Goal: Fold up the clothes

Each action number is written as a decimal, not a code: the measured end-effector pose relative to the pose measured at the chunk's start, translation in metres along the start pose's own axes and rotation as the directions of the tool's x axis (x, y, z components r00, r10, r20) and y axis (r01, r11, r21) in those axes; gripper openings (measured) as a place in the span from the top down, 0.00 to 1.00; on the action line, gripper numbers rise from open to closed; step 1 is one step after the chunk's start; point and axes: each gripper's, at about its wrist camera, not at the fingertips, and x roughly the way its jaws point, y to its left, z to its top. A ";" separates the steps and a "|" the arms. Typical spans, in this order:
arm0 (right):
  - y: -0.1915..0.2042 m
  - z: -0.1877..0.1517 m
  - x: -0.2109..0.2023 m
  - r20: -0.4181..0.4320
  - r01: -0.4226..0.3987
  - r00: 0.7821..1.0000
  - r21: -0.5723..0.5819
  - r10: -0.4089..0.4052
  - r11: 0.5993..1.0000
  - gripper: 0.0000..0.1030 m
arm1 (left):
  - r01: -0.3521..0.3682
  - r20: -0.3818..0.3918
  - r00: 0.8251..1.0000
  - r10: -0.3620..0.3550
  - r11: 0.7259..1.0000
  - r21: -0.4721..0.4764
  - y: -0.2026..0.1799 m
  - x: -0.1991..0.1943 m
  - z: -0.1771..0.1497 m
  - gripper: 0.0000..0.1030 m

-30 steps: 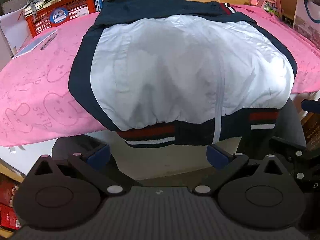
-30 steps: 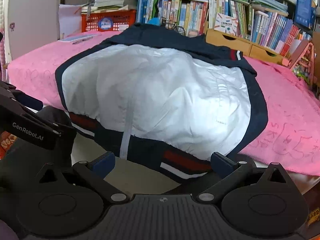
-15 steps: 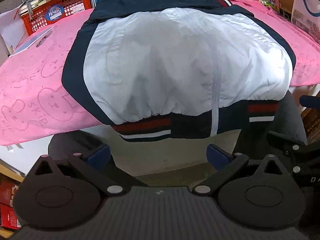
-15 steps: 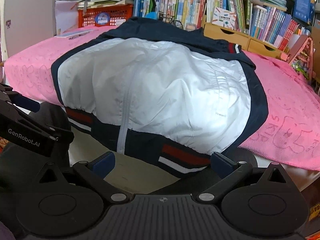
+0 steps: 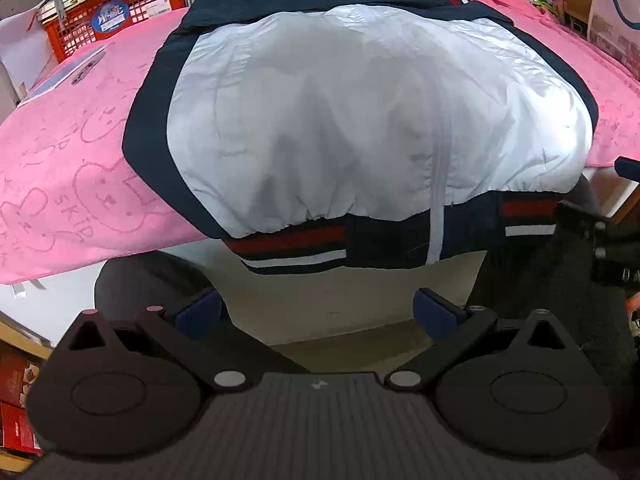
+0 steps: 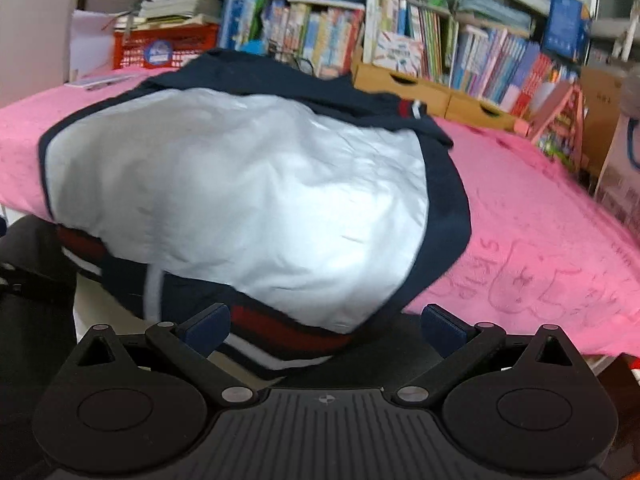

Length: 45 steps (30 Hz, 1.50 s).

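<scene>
Left wrist view: the jacket (image 5: 360, 120) lies spread on the pink-covered bench (image 5: 72, 184), its striped hem (image 5: 304, 246) hanging over the near edge. The left tongs (image 5: 318, 314) stand apart, empty, just below that hem; the jacket looms larger than a second ago. Right wrist view: the right tongs (image 6: 326, 328) are apart too, now overlapping the hem (image 6: 280, 336). Judged step: reaching for the hem; next, clamp both corners

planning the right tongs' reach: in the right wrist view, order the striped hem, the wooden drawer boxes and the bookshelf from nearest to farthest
From the right tongs:
1. striped hem, hanging off the table edge just ahead.
2. wooden drawer boxes, far side of the pink cloth, right of centre.
3. bookshelf, behind the boxes.
</scene>
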 end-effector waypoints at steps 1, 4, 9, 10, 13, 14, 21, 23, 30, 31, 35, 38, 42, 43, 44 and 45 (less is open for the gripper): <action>-0.006 0.001 0.006 -0.007 -0.020 1.000 0.018 0.020 1.000 0.00 | -0.003 -0.003 1.000 0.003 1.000 0.000 0.000 0.001 0.000 0.00; -0.015 0.006 0.025 -0.011 -0.099 0.995 0.063 0.100 0.993 0.00 | -0.017 -0.009 1.000 0.017 1.000 0.006 -0.001 0.003 0.001 0.00; -0.026 0.012 0.056 -0.008 -0.240 0.970 0.166 0.245 0.956 0.04 | -0.033 0.004 0.999 0.033 0.999 0.002 0.003 0.000 0.003 0.00; -0.029 0.013 0.057 -0.011 -0.244 0.968 0.184 0.251 0.952 0.20 | -0.035 0.008 0.999 0.035 0.999 -0.002 0.004 -0.001 0.003 0.00; -0.037 0.019 0.046 -0.051 -0.251 0.962 0.224 0.269 0.942 0.62 | -0.041 0.021 0.999 0.041 0.999 -0.018 0.010 -0.002 0.004 0.00; -0.040 0.021 0.039 -0.065 -0.277 0.951 0.247 0.301 0.929 0.66 | -0.043 0.020 0.999 0.043 0.999 -0.026 0.012 -0.001 0.004 0.00; -0.059 0.058 -0.018 0.062 -0.474 0.867 0.413 0.495 0.778 0.80 | 0.027 0.031 0.999 -0.027 1.000 -0.010 0.013 -0.005 0.000 0.00; -0.068 0.079 -0.017 0.125 -0.529 0.831 0.482 0.542 0.699 0.80 | 0.065 0.049 0.997 -0.066 0.998 0.019 0.008 -0.011 0.000 0.00; -0.068 0.184 0.042 0.223 -0.609 0.763 0.564 0.607 0.558 0.80 | 0.150 0.130 0.978 -0.165 0.982 0.116 -0.003 -0.031 0.006 0.00; -0.065 0.199 0.053 0.226 -0.612 0.760 0.565 0.609 0.554 0.81 | 0.143 0.137 0.977 -0.160 0.982 0.126 -0.004 -0.031 0.008 0.00; -0.055 0.245 0.104 0.191 -0.571 0.783 0.598 0.592 0.562 0.81 | 0.088 0.159 0.981 -0.110 0.987 0.136 -0.002 -0.026 0.014 0.00; -0.049 0.251 0.140 0.157 -0.532 0.802 0.628 0.577 0.568 0.81 | 0.022 0.165 0.985 -0.039 0.994 0.104 0.008 -0.018 0.022 0.00; -0.056 0.240 0.165 0.147 -0.538 0.784 0.646 0.603 0.542 0.79 | -0.084 0.208 0.976 0.068 0.994 0.067 0.034 -0.016 0.040 0.00; -0.060 0.238 0.165 0.153 -0.548 0.779 0.636 0.607 0.543 0.78 | -0.137 0.236 0.964 0.120 0.989 0.058 0.042 -0.019 0.048 0.00; -0.065 0.236 0.164 0.160 -0.557 0.778 0.623 0.608 0.549 0.77 | -0.161 0.260 0.955 0.144 0.986 0.046 0.052 -0.021 0.058 0.00; -0.071 0.235 0.159 0.170 -0.560 0.786 0.604 0.595 0.567 0.75 | -0.179 0.283 0.945 0.163 0.983 0.034 0.061 -0.023 0.069 0.00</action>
